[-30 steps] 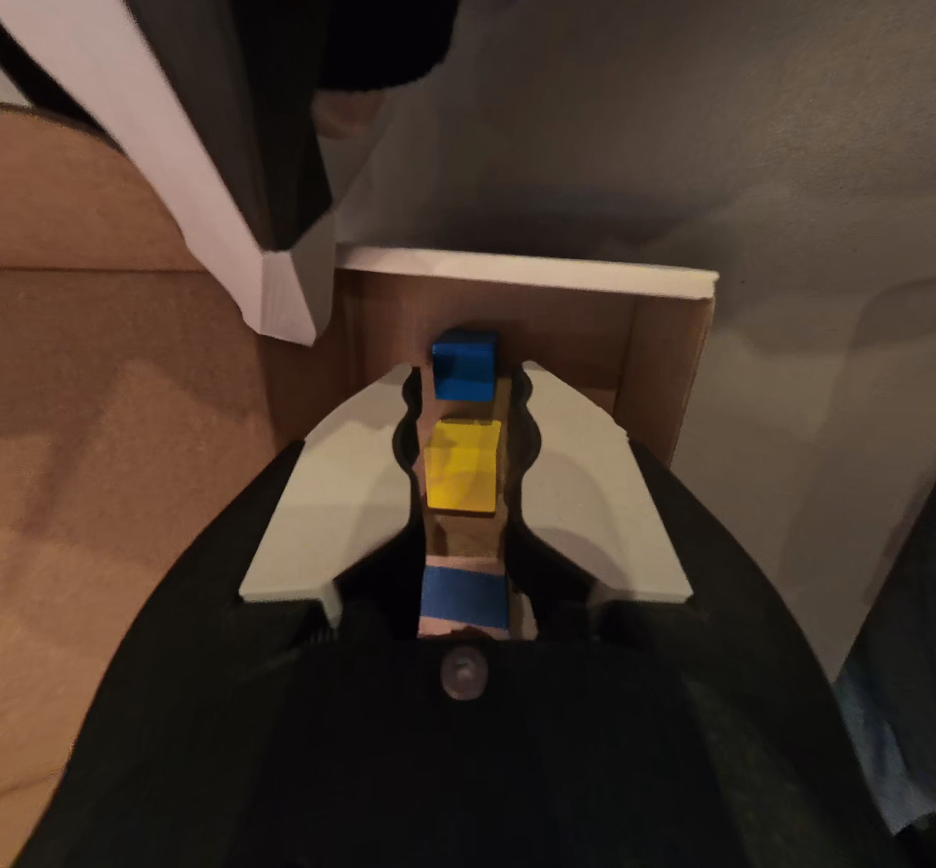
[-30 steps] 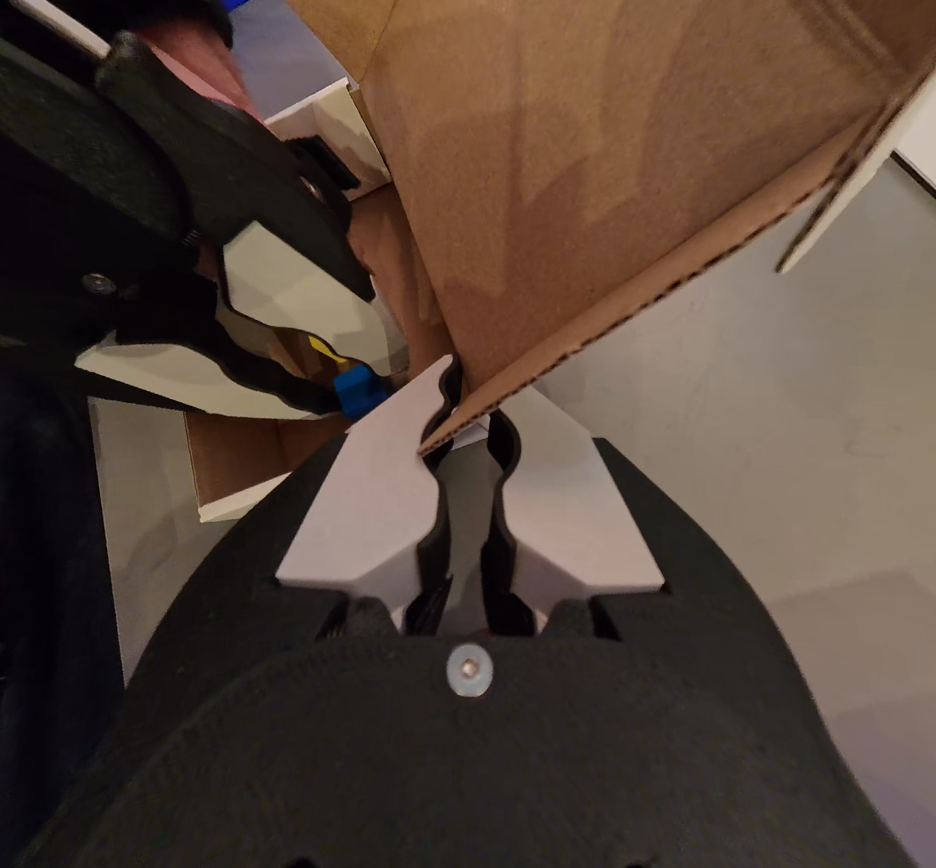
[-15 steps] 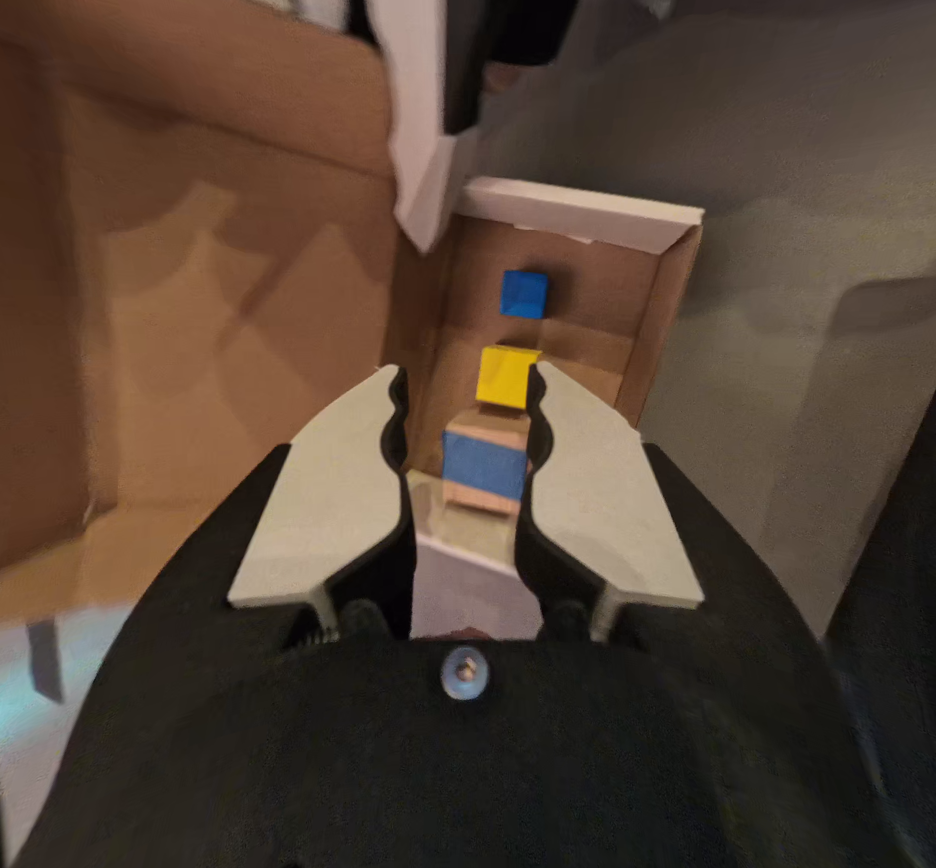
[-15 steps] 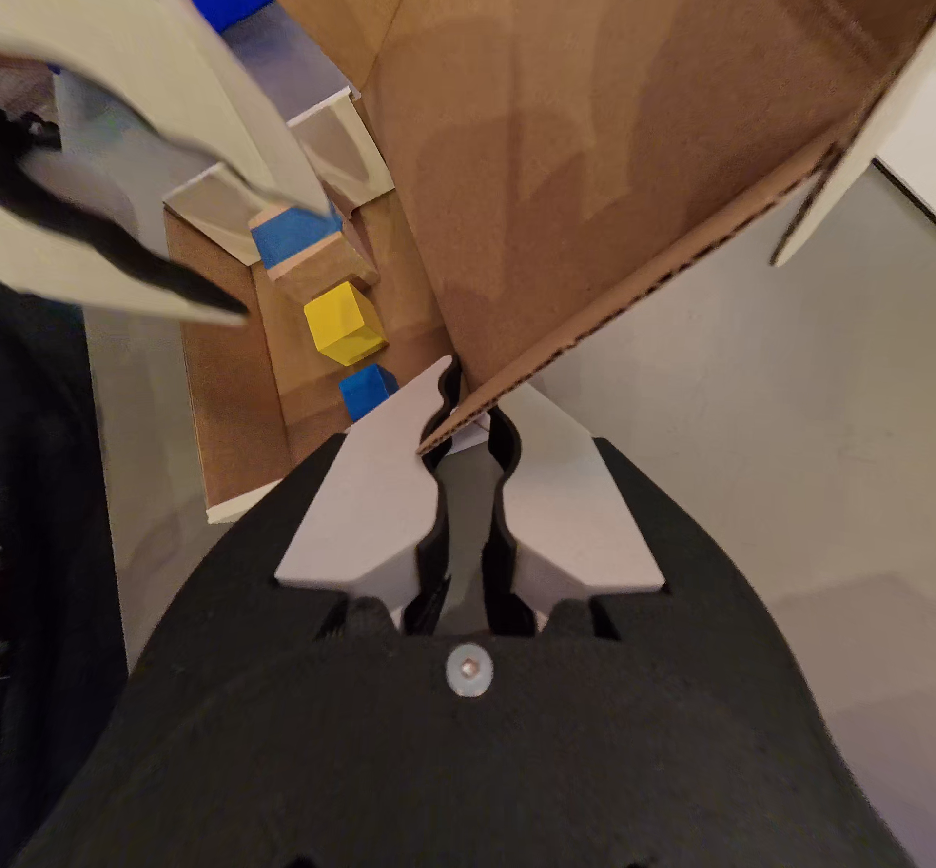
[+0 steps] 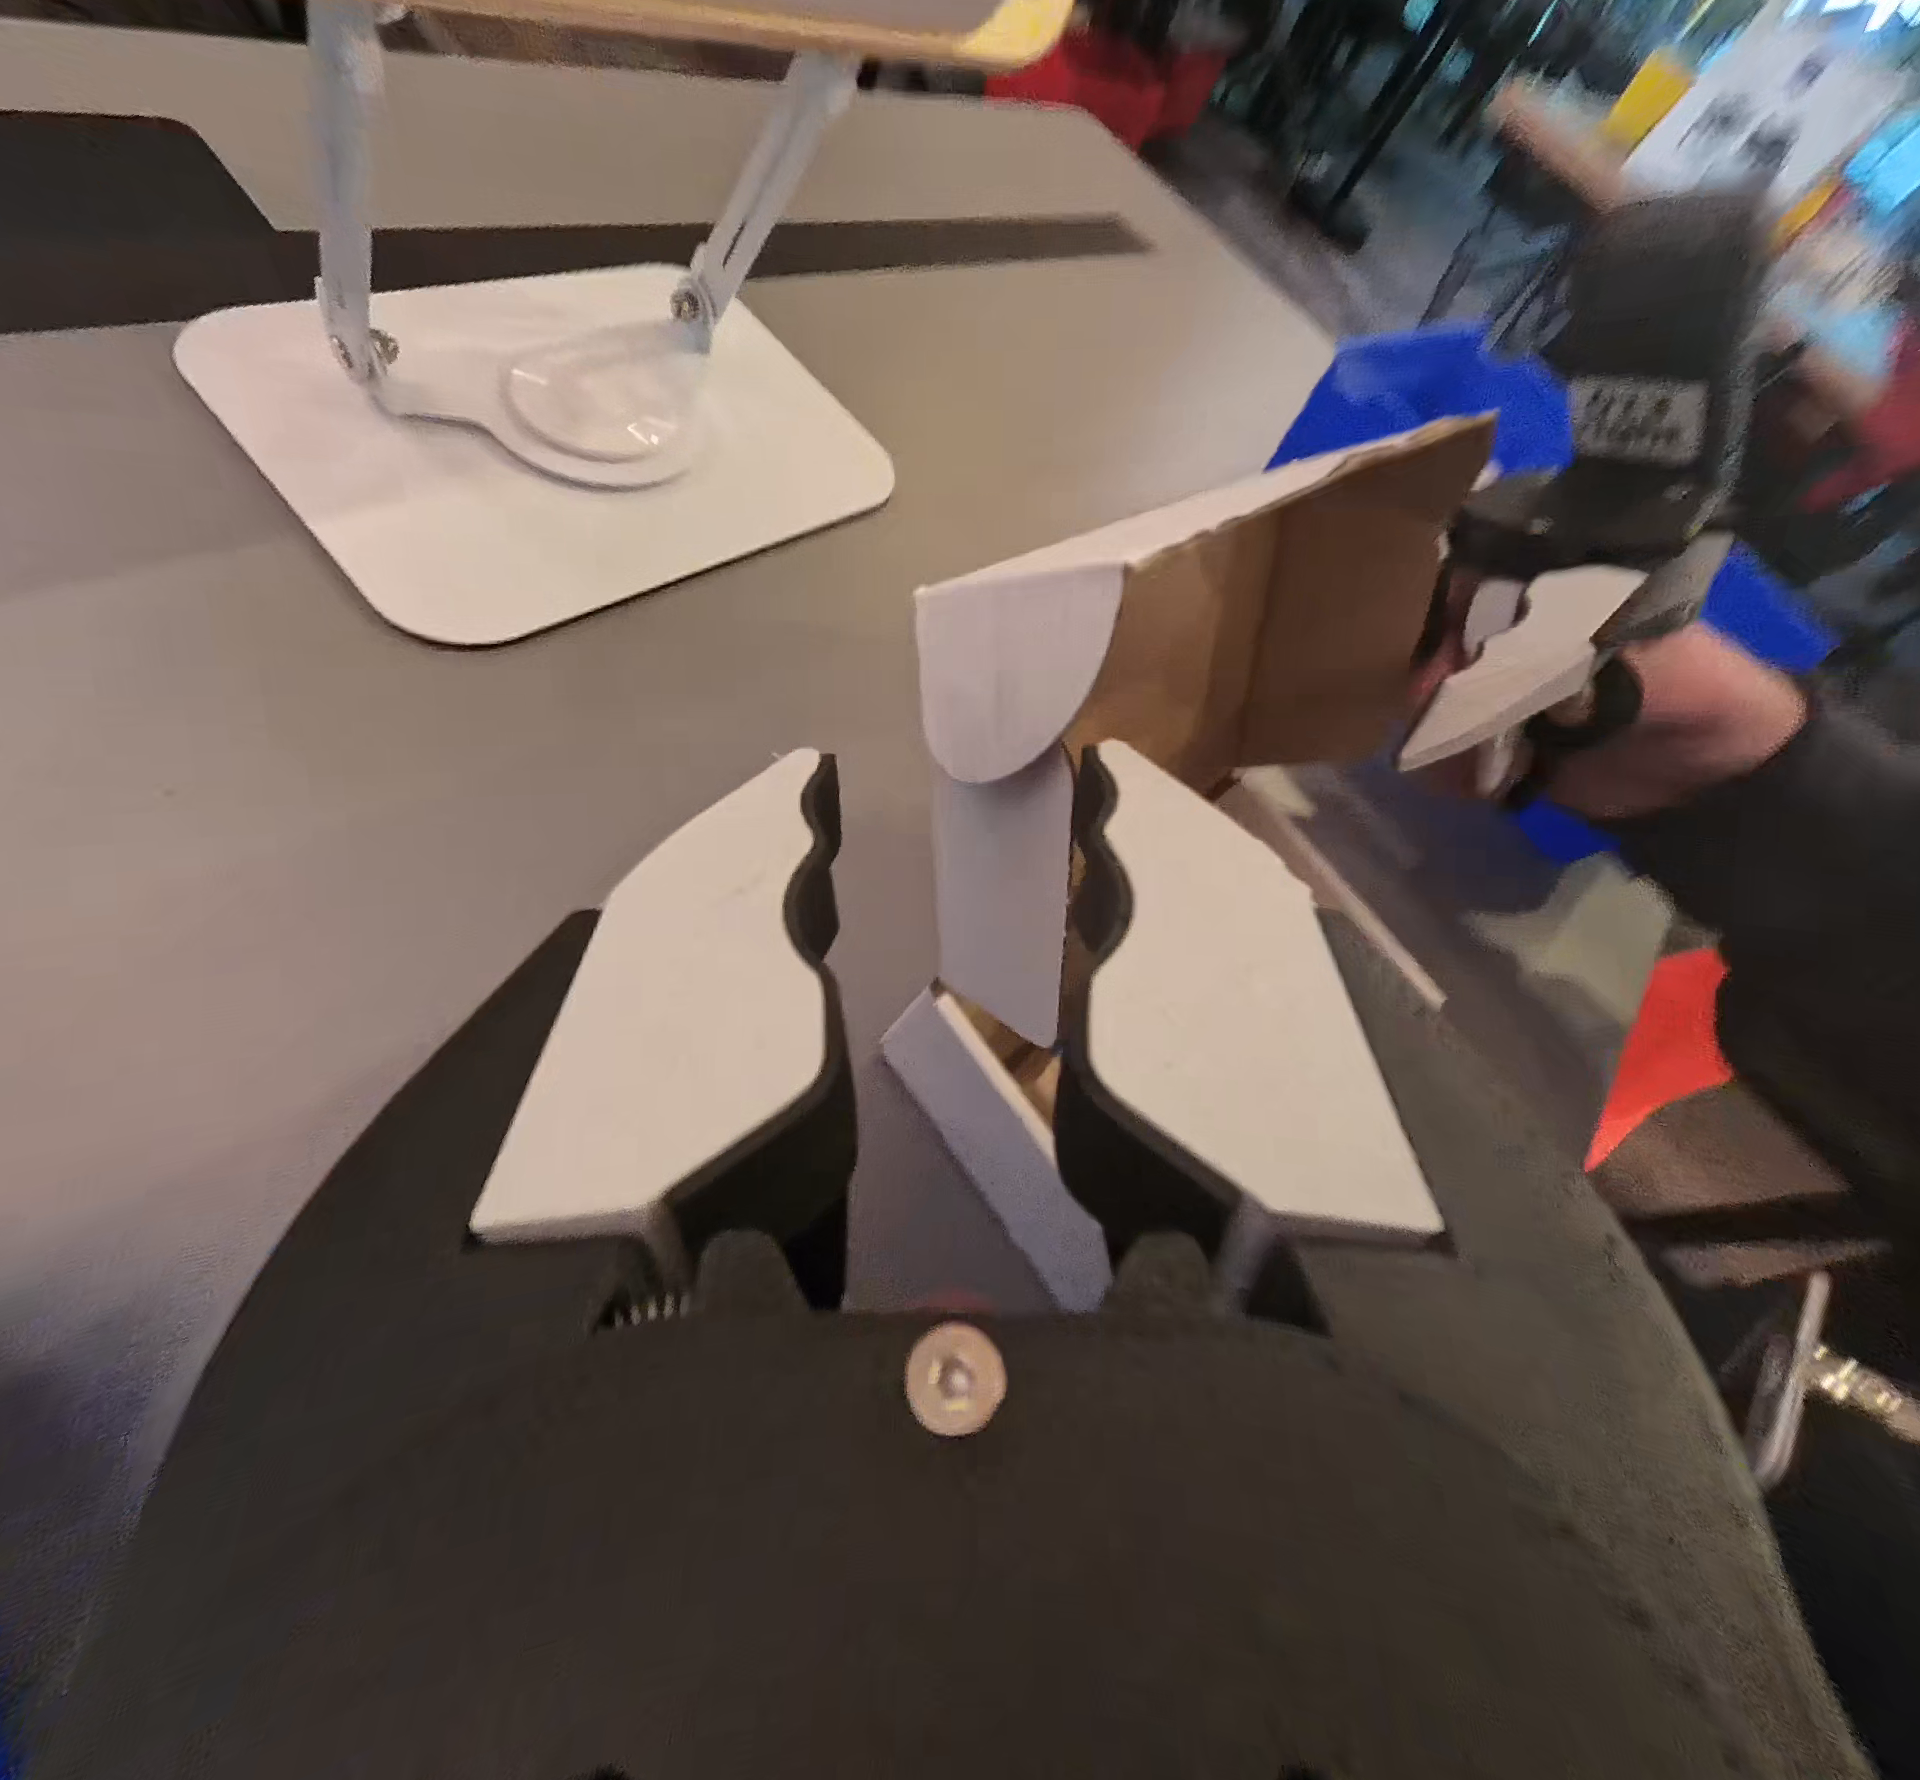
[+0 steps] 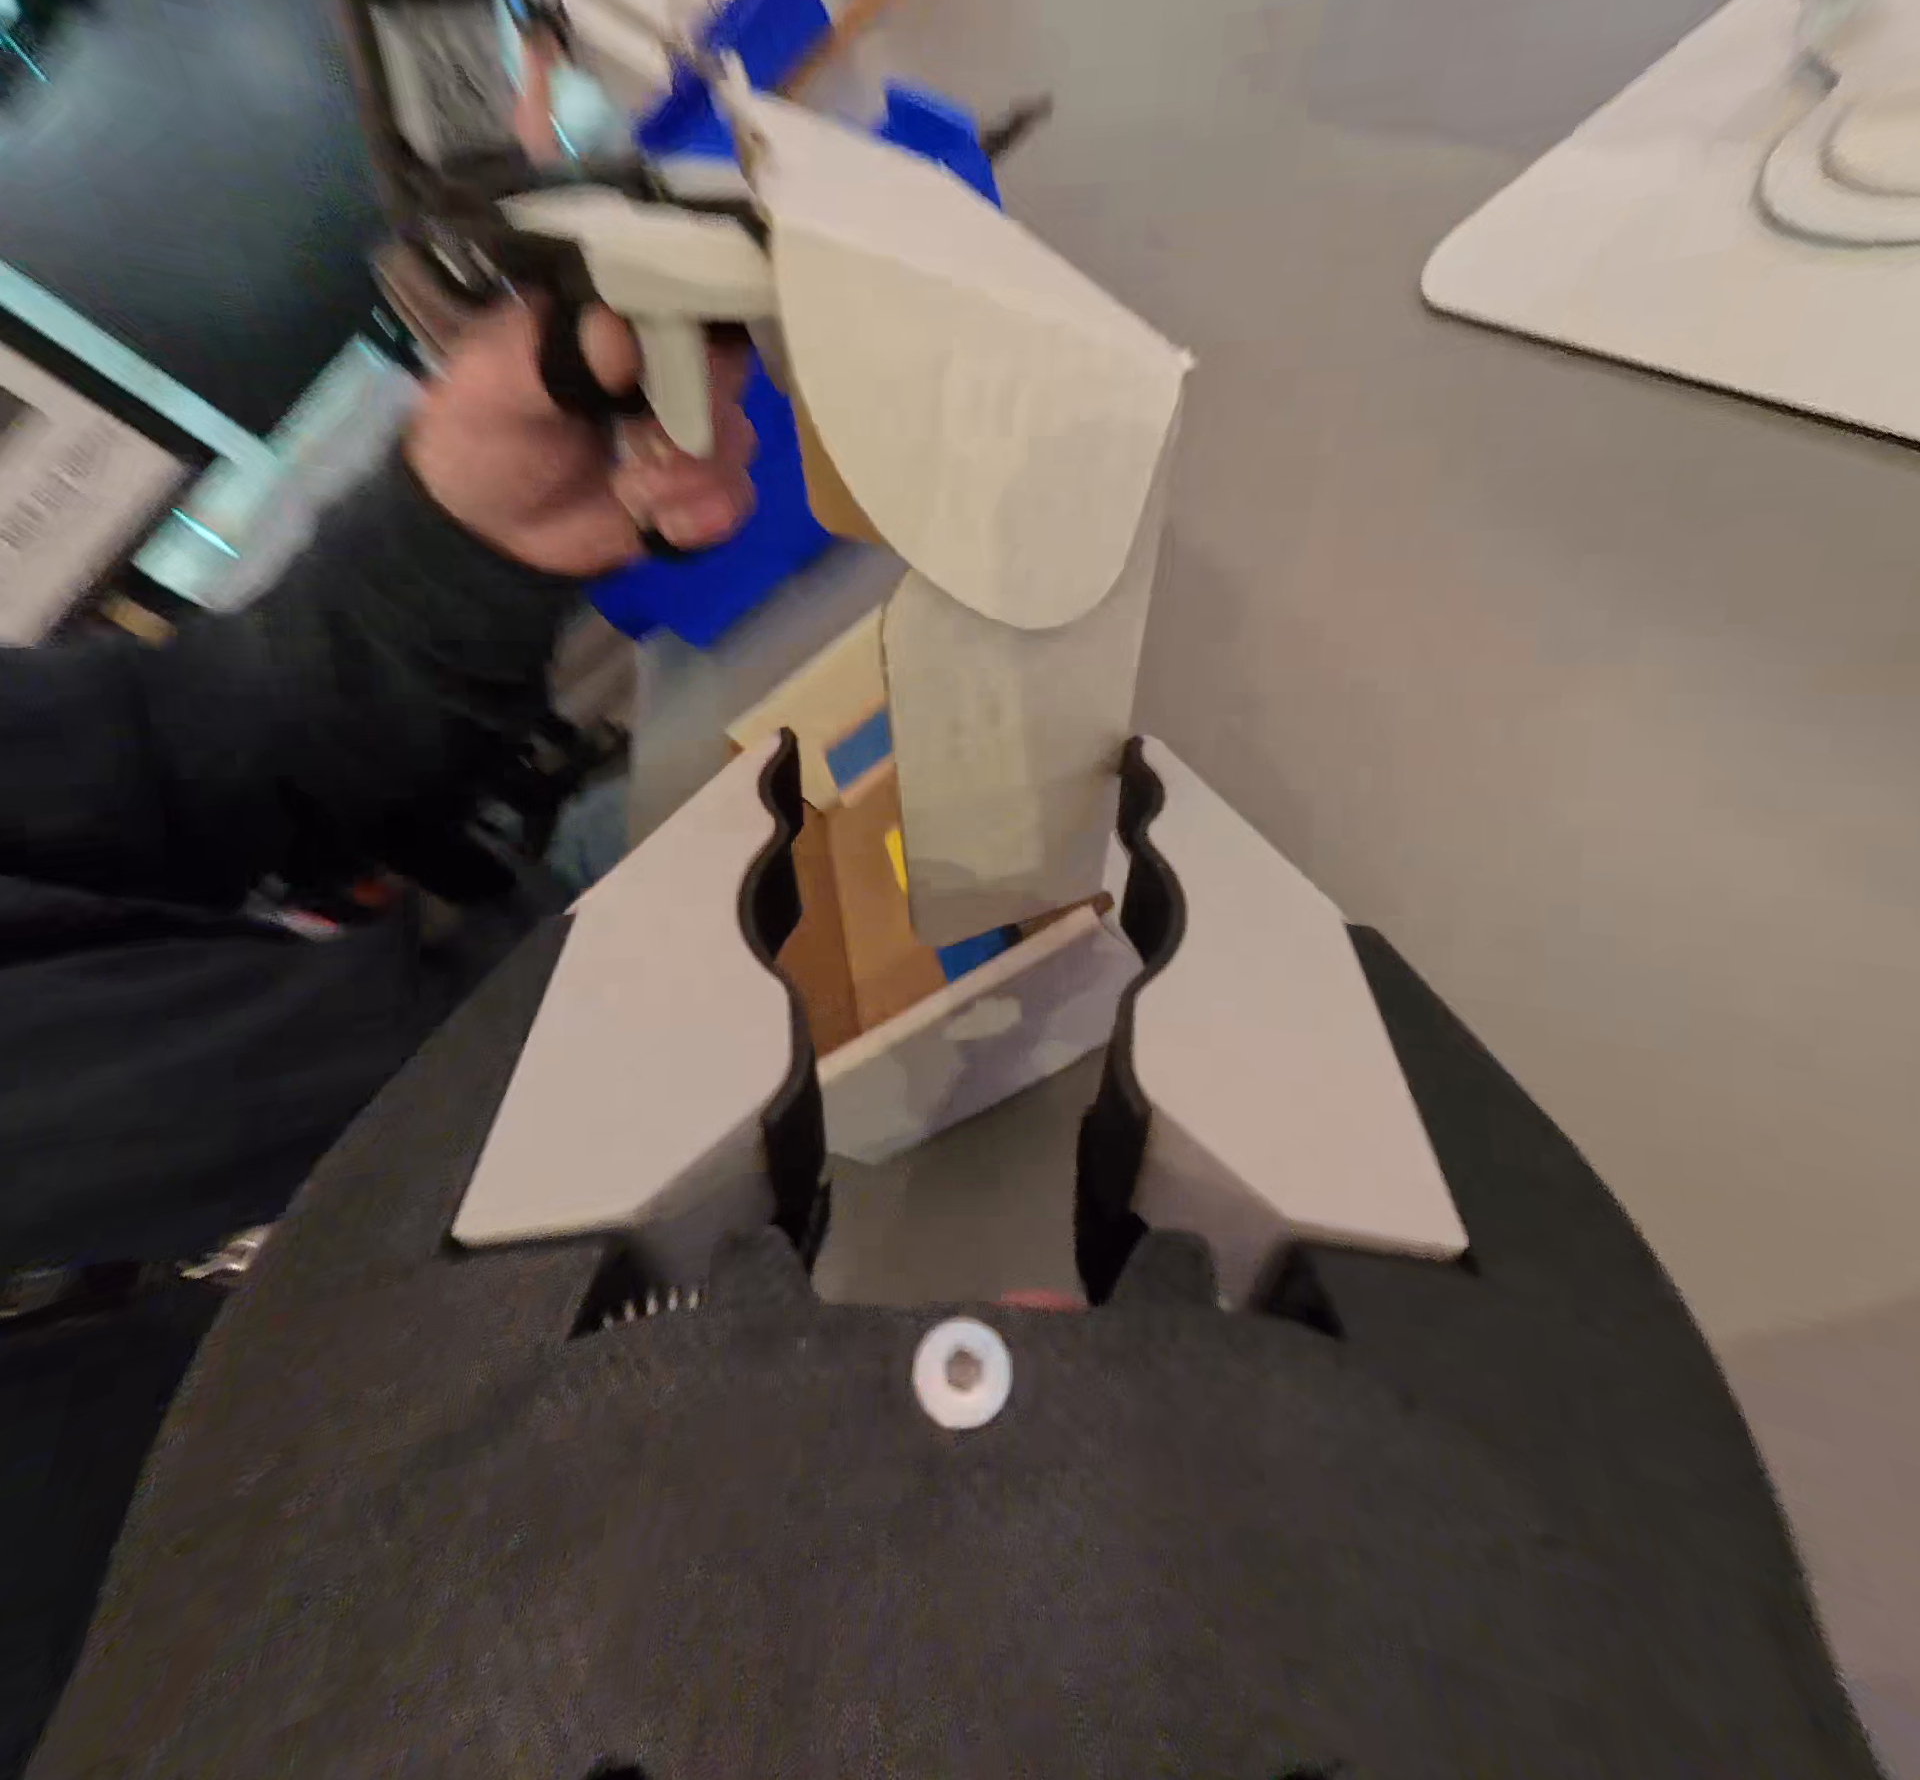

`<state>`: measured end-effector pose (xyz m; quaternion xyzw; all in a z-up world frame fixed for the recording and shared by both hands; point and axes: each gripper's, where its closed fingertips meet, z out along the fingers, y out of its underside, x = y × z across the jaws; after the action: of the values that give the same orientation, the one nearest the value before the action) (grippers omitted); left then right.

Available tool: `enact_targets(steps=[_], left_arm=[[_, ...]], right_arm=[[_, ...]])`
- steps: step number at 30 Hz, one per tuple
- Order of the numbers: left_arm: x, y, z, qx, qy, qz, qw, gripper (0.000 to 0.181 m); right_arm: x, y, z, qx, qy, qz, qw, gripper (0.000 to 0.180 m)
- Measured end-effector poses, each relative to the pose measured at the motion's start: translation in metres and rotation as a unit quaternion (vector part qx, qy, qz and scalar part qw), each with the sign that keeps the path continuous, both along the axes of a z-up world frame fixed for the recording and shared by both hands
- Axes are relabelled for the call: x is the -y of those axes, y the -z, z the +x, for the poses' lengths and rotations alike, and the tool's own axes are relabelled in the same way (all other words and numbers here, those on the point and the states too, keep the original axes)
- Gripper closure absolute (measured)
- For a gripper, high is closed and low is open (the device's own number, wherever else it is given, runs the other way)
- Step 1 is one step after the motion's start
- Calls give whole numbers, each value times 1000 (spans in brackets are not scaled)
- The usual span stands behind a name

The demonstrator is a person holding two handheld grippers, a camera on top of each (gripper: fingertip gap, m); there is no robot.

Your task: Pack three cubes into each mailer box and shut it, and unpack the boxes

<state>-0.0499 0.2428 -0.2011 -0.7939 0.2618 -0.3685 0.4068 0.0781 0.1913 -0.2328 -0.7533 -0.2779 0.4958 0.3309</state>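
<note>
The right wrist view looks down into the open box [image 6: 966, 1044] at frame centre. A blue cube [image 6: 977, 951] lies by the near wall, a sliver of yellow cube [image 6: 894, 847] shows beyond it, and a blue-topped block [image 6: 860, 751] sits at the far end. The left wrist view shows none of these (the box's white wall and a hanging flap cover them).

The left claw [image 5: 951, 780] is spread and grips nothing. The rounded ear [image 5: 1003, 681] of the raised lid [image 5: 1299, 608] hangs just past its tips, close to the right-hand finger. The right claw [image 6: 956, 754] is also spread wide and empty, with the lid's other ear hanging between its tips.

Each view shows the other claw far off at the opposite edge of the lid, held by a hand [image 5: 1683, 722]. That part is too blurred to tell whether it touches the lid.

The box sits on a grey table [image 5: 260, 795]. A white stand [image 5: 520, 483] is at upper left in the left view, and a blue bin [image 5: 1423, 390] is behind the lid.
</note>
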Motion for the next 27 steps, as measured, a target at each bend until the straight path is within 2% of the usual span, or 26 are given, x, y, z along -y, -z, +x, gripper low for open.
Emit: enact_targets(steps=[2,5,6,9,20,26,27], left_arm=[[-2,1,2,64,2,-18,998,139],[1,11,8,114,27,-60,991,147],[4,12,11,124,35,-68,989,150],[14,10,18,108,51,-53,991,153],[49,10,15,60,70,24,995,152],[85,27,11,-15,104,52,993,151],[91,29,11,-23,107,60,992,151]], right_arm=[[-3,-13,7,-68,14,-22,997,117],[-10,-27,18,-156,34,-58,986,134],[-11,-27,19,-157,38,-65,985,141],[-5,-30,19,-139,53,-63,987,154],[29,-24,4,-45,68,0,997,154],[56,-4,-4,20,40,8,999,158],[60,1,-5,36,35,7,999,172]])
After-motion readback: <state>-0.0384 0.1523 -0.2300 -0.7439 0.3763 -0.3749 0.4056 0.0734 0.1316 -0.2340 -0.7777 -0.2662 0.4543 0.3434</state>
